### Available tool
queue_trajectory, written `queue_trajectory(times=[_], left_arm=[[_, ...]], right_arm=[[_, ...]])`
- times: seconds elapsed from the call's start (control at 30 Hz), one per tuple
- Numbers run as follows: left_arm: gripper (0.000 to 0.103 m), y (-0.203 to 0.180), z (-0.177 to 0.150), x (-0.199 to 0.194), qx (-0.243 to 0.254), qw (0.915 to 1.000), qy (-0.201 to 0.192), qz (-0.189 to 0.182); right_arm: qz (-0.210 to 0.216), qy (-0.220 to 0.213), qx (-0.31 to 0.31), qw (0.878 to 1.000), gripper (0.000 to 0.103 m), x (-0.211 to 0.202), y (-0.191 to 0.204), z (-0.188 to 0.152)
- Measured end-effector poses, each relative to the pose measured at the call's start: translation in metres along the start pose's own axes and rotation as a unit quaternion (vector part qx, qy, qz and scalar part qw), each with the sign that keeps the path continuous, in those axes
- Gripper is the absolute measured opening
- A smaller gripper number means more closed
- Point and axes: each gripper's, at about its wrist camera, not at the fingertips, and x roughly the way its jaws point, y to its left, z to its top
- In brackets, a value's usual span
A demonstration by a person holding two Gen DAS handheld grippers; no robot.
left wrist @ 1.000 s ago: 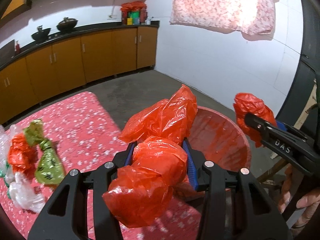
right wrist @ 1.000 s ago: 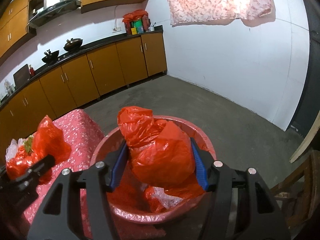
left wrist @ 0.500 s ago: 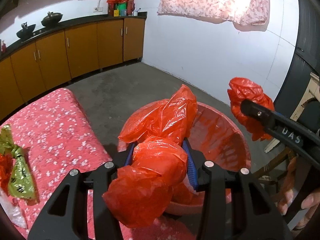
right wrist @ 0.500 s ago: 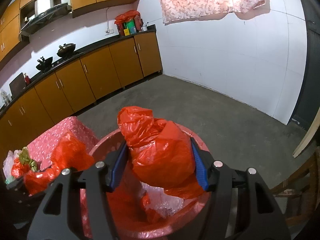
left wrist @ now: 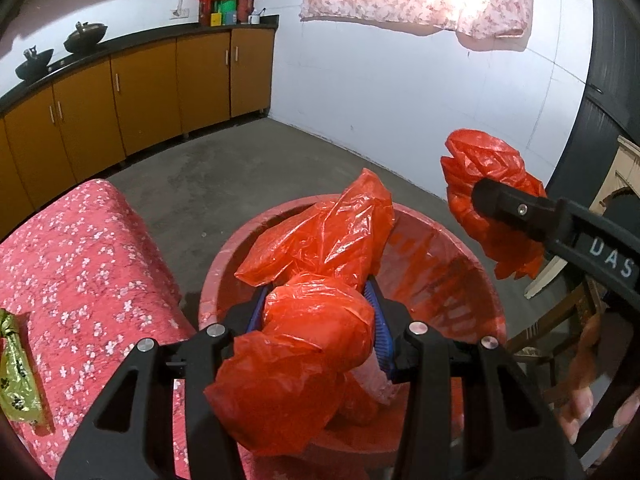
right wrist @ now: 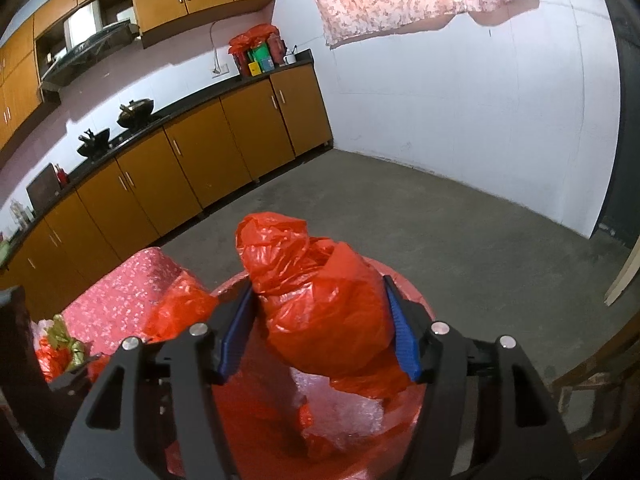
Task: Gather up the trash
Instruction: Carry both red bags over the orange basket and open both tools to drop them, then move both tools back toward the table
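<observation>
Both grippers now hang over the round red plastic basin (left wrist: 476, 280), each loaded. The left gripper (left wrist: 318, 316) has its blue-padded fingers clamped on a crumpled red plastic bag (left wrist: 304, 356); the right gripper (right wrist: 320, 320) is pinched around another scrunched red plastic bag (right wrist: 320, 312), above bubble wrap (right wrist: 340, 408) lying in the basin. Compared with a second ago, the left view has swung off the red floral tablecloth (left wrist: 80, 264) and centred on the basin, so the leftover pile is mostly out of frame; only the green foil wrapper (left wrist: 16, 380) shows at the edge. Judgement: transport done, release into the basin is next.
</observation>
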Motion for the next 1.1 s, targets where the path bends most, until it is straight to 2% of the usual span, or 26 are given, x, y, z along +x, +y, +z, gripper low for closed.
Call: queue_trajectory(times=[0.27,0.6,0.77,0.93,1.1], left_arm=[[0.056,0.005,-0.005,0.005,-0.007,0.9999,0.012,0.001],[0.059,0.019,-0.011,-0.01,-0.02,0.9996,0.004,0.019],[0.061,0.038,-0.014,-0.039,-0.033,0.9986,-0.017,0.038],[0.064,0.065,-0.021,-0.081,-0.052,0.9951,-0.043,0.073],[0.069,0.106,-0.037,-0.135,-0.094,0.9855,-0.073,0.121]], right_arm=[[0.017,0.002,0.02,1.0,0.071,0.002,-0.008,0.0],[-0.008,-0.006,0.008,1.0,0.075,-0.003,-0.007,-0.001],[-0.013,-0.008,-0.01,1.0,0.076,-0.01,0.002,-0.004],[-0.004,-0.009,-0.025,1.0,0.077,-0.017,0.02,-0.009],[0.019,0.0,-0.052,0.998,0.079,-0.021,0.057,-0.023]])
